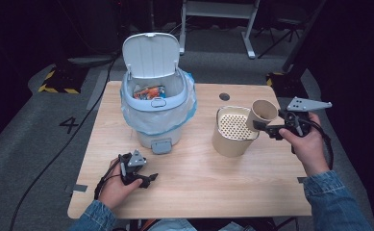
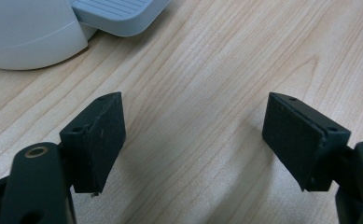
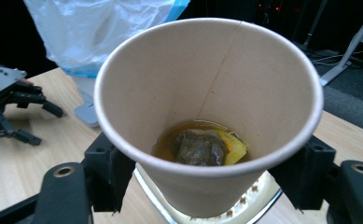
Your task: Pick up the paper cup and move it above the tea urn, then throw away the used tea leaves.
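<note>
Right tool [image 1: 267, 126] pinching paper cup [image 1: 262, 113], tilted above strainer pot [image 1: 233, 132]; left tool [image 1: 148, 180] spread, on counter [image 1: 199, 178] at 7 o'clock.

A light wooden table [image 1: 199, 173], seen from my remote station, carries two containers.

From my feed, a white pedal bin [image 1: 156, 103] with its lid raised and a pale blue liner stands left of centre at the far side, its pedal [image 1: 161, 146] facing the near edge. A beige tub with a perforated insert [image 1: 232, 131] stands to its right, well apart. A round grommet hole [image 1: 224, 96] marks the far edge.
</note>
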Tool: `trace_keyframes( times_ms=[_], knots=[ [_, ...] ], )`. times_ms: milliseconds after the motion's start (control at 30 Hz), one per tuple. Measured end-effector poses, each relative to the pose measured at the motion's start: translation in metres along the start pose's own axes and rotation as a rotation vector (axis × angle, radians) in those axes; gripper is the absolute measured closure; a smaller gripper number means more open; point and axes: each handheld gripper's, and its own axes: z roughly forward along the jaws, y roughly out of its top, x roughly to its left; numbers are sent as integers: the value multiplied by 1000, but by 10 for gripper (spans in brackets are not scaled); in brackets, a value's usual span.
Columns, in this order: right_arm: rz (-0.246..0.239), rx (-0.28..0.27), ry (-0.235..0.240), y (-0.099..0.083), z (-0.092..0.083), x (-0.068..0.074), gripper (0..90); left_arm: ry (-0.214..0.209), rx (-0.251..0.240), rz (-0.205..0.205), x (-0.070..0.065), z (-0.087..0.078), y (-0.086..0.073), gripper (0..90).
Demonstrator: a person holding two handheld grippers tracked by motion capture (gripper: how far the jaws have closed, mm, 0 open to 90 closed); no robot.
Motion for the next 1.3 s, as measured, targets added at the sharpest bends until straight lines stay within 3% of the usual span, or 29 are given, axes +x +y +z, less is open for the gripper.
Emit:
trace_keyframes(
  times_ms=[267,567,733,933,1167,1300],
  knots=[
    [11,0,-24,4,24,-16,293,0,0,0,0,0,0,220],
    [-56,25,-54,6,43,-23,294,0,0,0,0,0,0,220],
    [-81,40,-71,4,47,-26,296,0,0,0,0,0,0,220],
    [-151,45,-101,4,50,-29,299,1,0,0,0,0,0,221],
    [-169,50,-111,5,49,-29,300,0,0,0,0,0,0,220],
    [-228,64,-134,8,47,-27,302,1,0,0,0,0,0,220]
  ],
)
